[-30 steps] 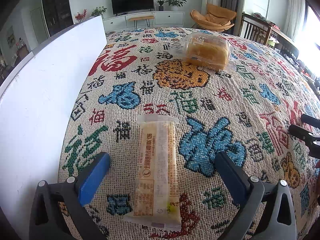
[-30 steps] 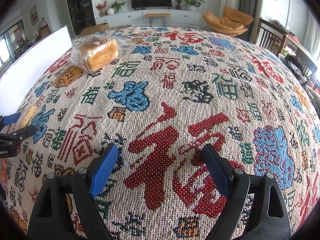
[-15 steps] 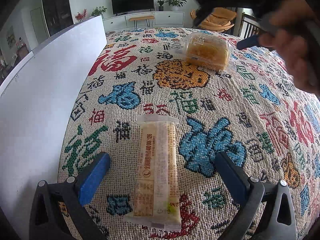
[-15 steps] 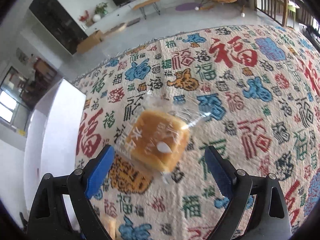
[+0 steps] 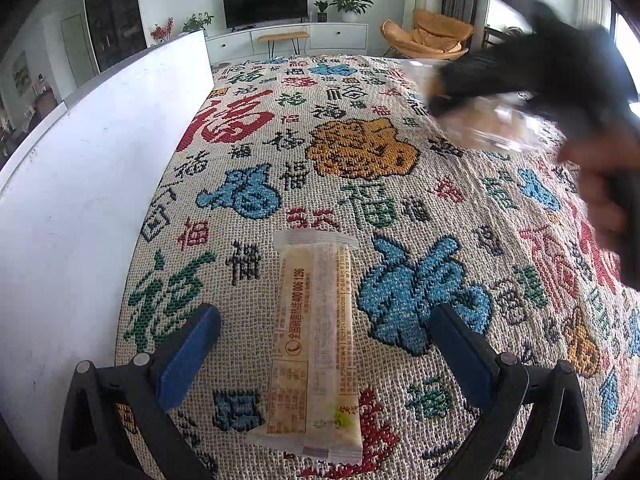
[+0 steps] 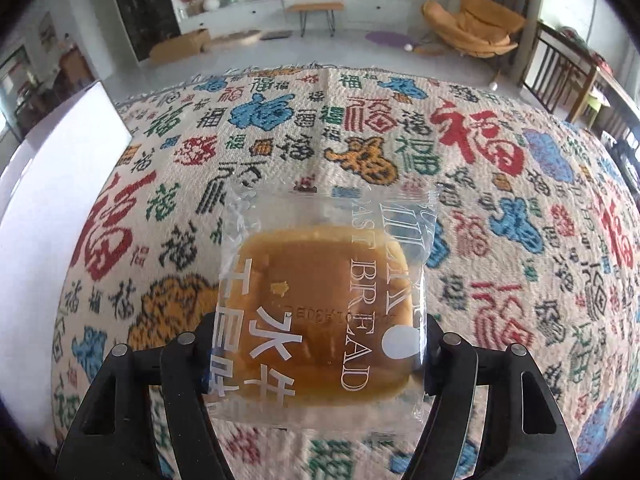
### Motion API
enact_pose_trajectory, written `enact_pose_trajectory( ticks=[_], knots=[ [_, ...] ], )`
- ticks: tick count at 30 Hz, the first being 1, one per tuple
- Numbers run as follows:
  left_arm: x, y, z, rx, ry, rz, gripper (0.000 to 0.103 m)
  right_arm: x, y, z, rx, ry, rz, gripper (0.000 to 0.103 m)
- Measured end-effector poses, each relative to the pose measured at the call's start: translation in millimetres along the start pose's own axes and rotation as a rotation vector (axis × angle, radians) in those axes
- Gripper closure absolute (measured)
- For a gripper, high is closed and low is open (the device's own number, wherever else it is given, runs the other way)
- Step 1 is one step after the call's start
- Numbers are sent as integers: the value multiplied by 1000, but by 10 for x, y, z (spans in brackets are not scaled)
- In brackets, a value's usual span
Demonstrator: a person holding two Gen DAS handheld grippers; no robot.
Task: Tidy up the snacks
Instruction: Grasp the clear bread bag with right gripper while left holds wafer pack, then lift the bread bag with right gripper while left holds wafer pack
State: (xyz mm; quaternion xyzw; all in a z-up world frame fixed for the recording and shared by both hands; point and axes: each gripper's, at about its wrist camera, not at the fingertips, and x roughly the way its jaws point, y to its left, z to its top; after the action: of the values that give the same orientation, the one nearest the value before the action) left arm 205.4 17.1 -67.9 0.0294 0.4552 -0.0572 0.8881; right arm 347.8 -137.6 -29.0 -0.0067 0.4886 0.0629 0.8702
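Right jaws grasping bread pack (image 6: 320, 312), left jaws released, snack bar (image 5: 314, 344) pointing lengthwise away.

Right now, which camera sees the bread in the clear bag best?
The right wrist view: the bagged toast bread fills the middle, sharp, between the right gripper fingers. The left wrist view shows only a blurred bit of it behind that gripper.
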Motion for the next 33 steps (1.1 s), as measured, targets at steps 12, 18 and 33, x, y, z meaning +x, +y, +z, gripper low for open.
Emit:
enact_pose_trajectory(
  ticks=[12,18,33],
  knots=[
    [-4,-2,-6,0,0,0,0,-789,-754,-1659,-127,1,-21,23],
    [-1,6,1,0,-1,1,0,-741,-777,-1668,-41,-96,-45,9],
    [3,5,0,0,-1,1,0,-707,-796,-1667,-34,-101,-33,8]
  ],
)
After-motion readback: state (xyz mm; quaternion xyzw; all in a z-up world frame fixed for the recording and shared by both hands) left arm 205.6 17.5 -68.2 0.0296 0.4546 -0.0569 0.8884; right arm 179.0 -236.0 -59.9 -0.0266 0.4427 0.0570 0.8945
